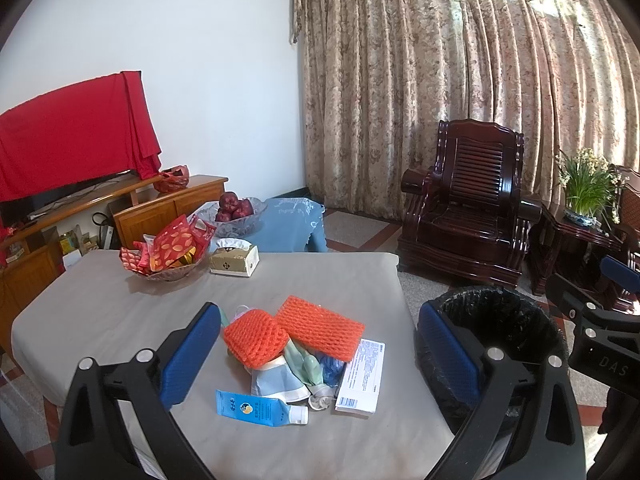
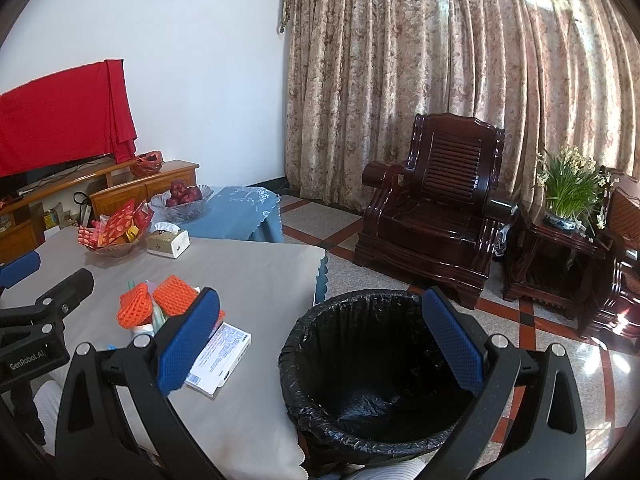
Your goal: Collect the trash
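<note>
A pile of trash lies on the grey table [image 1: 120, 312]: two orange foam nets [image 1: 256, 338] [image 1: 320, 326], a blue tube [image 1: 260, 407], a white medicine box [image 1: 362, 376] and crumpled wrappers [image 1: 310, 364]. My left gripper [image 1: 320, 354] hovers open above the pile, its blue pads wide apart and empty. A bin with a black liner [image 2: 372, 368] stands on the floor right of the table. My right gripper [image 2: 320, 342] is open and empty above the bin's rim, beside the white box [image 2: 220, 354] and the orange nets [image 2: 154, 304].
At the table's far side sit a bowl of red packets [image 1: 168, 252] and a tissue box [image 1: 235, 258]. A fruit bowl [image 1: 234, 208] stands on a blue-covered stool behind. A dark wooden armchair [image 1: 464, 200], a side table with a plant [image 1: 584, 192] and curtains fill the right.
</note>
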Tool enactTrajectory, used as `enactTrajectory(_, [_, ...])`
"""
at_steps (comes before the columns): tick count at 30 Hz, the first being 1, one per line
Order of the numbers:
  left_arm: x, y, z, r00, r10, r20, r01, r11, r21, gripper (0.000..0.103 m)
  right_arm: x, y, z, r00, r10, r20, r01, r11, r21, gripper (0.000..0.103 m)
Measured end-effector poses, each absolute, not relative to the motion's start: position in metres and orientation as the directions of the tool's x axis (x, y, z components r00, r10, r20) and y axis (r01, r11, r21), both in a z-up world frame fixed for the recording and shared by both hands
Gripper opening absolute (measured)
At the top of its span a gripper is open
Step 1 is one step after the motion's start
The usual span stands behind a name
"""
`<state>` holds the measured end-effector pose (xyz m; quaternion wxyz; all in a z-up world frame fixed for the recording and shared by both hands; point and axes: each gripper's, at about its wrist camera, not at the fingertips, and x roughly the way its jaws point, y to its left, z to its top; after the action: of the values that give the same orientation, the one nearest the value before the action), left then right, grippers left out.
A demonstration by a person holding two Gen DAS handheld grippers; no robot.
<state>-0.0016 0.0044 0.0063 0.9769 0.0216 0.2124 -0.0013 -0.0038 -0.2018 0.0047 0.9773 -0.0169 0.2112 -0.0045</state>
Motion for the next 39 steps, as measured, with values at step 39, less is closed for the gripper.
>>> enactTrajectory(39, [0.111,0.138,-0.103,0.822,0.137,-0.552,-0.15,0.988,0.021,0.087,0.186,-0.068,-0.146,0.733,0.233,-0.64,-0.271,0.962,0.04,0.097])
